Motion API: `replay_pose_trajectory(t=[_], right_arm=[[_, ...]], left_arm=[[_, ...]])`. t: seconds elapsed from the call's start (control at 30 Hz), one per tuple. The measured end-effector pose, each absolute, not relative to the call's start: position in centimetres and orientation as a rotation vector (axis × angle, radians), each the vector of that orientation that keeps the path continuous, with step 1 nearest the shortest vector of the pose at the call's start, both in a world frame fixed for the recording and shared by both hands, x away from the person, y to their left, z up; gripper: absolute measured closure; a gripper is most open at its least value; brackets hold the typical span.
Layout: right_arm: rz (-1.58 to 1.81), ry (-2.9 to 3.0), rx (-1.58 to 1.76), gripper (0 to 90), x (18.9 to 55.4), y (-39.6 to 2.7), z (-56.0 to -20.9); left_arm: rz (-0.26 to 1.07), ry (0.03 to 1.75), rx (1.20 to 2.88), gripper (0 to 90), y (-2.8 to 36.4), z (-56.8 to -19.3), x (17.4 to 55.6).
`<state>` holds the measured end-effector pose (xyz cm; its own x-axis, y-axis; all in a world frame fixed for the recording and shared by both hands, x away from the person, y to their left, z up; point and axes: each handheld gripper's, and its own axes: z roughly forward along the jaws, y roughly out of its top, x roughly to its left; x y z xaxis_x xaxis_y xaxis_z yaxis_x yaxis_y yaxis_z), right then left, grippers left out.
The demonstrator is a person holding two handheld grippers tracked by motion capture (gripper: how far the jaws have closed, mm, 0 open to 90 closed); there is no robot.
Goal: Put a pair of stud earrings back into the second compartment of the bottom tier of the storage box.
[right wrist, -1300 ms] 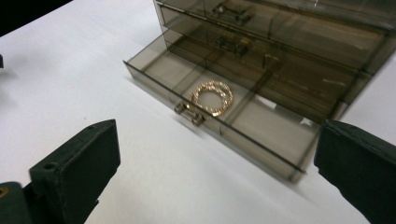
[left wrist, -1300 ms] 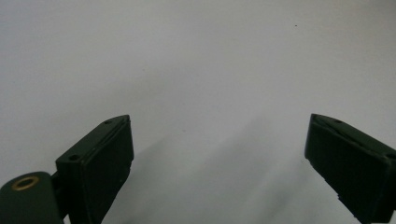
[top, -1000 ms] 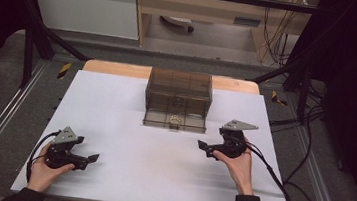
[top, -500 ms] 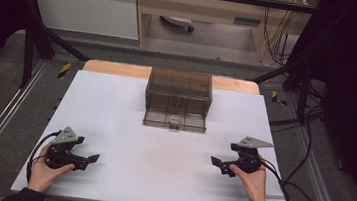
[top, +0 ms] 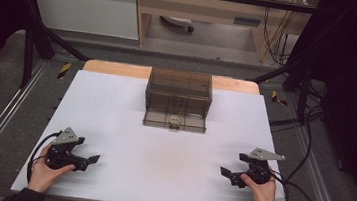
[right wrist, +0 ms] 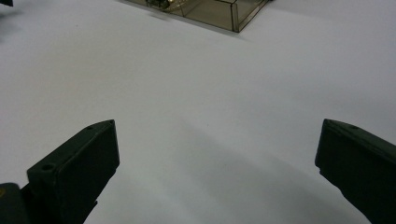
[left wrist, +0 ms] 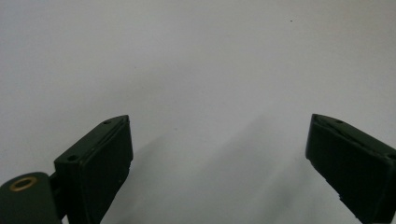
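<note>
Both grippers rest low at the near edge of the white rectangular surface (top: 129, 120), well apart from each other and from the only thing that stands on it, so the work looks either finished or not yet begun; from these pictures alone I cannot tell which. The left gripper (top: 91, 159) lies at the near left corner in the person's left hand (top: 44, 173), its jaws spread wide with nothing but bare white between them, as the left gripper view makes plain. The right gripper (top: 226, 173) sits at the near right in the right hand (top: 261, 189), its jaws likewise spread wide and empty in the right gripper view, pointing across the surface toward the middle. The nearest thing to either is the smoky-brown see-through plastic box (top: 178, 99), which stands upright at the far middle of the surface, just in front of the strip of bare wooden tabletop (top: 117, 68) beyond it. Its walls are tinted and ribbed into what look like compartments or drawers, and its front face is flush, with no part pulled out that I can see. A small pale ring-shaped object (top: 175, 120) shows low at the middle of its front; whether it is a handle or something lying inside is too small to tell. In the right gripper view a corner of the box (right wrist: 219, 11) appears at the top, with something glinting behind its wall. If anything is left to do, it is a full reach forward to the box.
</note>
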<state>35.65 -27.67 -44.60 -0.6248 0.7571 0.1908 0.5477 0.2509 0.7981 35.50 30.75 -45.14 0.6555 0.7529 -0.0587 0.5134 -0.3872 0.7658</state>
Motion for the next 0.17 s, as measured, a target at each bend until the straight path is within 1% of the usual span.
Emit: replay_pose_trajectory(t=[0.17], right_arm=[[1.315,2.291,1.213,0.5,35.51,-27.76,-44.72]], left_arm=[[0.386,0.976,2.077,7.3,30.73,-45.12,35.46]])
